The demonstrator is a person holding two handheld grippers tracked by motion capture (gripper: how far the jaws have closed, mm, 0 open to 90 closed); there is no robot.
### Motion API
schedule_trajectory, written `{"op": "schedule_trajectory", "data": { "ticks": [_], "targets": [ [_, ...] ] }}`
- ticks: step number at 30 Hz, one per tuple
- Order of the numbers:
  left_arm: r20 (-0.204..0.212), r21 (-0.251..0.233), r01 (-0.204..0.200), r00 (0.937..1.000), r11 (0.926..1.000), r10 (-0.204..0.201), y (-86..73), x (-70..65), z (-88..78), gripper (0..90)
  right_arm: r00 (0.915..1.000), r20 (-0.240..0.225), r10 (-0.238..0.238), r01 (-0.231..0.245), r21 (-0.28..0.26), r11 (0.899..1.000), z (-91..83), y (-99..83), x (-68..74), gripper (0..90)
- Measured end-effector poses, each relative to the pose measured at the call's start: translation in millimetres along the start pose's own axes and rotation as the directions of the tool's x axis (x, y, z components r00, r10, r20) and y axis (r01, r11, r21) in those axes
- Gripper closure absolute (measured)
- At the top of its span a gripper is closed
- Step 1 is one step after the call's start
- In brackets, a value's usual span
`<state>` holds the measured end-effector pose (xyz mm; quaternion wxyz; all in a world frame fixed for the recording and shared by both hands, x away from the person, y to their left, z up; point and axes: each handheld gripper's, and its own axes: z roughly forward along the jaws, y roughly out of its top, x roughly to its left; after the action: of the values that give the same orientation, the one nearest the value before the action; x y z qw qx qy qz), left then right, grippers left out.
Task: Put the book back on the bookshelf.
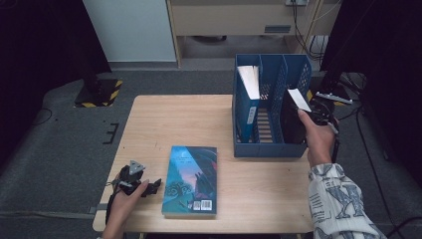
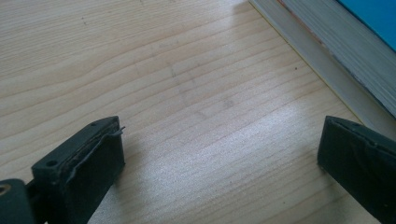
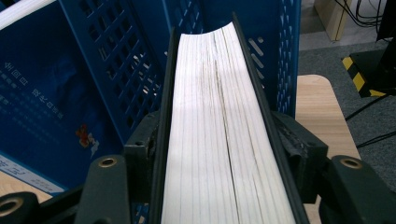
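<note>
At the right of the high view, the right gripper [image 1: 314,113] holds a black-covered book [image 1: 292,119] standing in the right-hand compartment of the blue file rack [image 1: 268,149]. In the right gripper view its fingers [image 3: 140,154] sit flush against both covers of the book [image 3: 215,140], page edges facing the camera, so the book is gripped. A blue book [image 1: 249,94] stands in the rack's left compartment. At the lower left of the high view, the left gripper [image 1: 149,188] rests on the wooden counter [image 1: 164,124], just left of a teal book [image 1: 191,179] lying flat. In the left gripper view its fingers [image 2: 79,163] stand wide open with only bare counter [image 2: 187,93] between them, the teal book's pages [image 2: 336,51] at upper right.
</note>
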<state>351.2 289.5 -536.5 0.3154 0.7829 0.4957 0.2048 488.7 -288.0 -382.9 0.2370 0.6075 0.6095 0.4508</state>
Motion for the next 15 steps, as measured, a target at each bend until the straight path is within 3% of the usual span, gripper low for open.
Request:
{"op": "schedule_trajectory", "data": {
  "ticks": [15],
  "targets": [
    [0.000, 0.000, 0.000, 1.0000, 1.0000, 0.000, 0.2, -0.3, 0.2, 0.0, 0.9999, 0.009, 0.011, -0.011, 0.009, 1.000, 2.1, -1.0, 3.2, 41.3]
  ]
}}
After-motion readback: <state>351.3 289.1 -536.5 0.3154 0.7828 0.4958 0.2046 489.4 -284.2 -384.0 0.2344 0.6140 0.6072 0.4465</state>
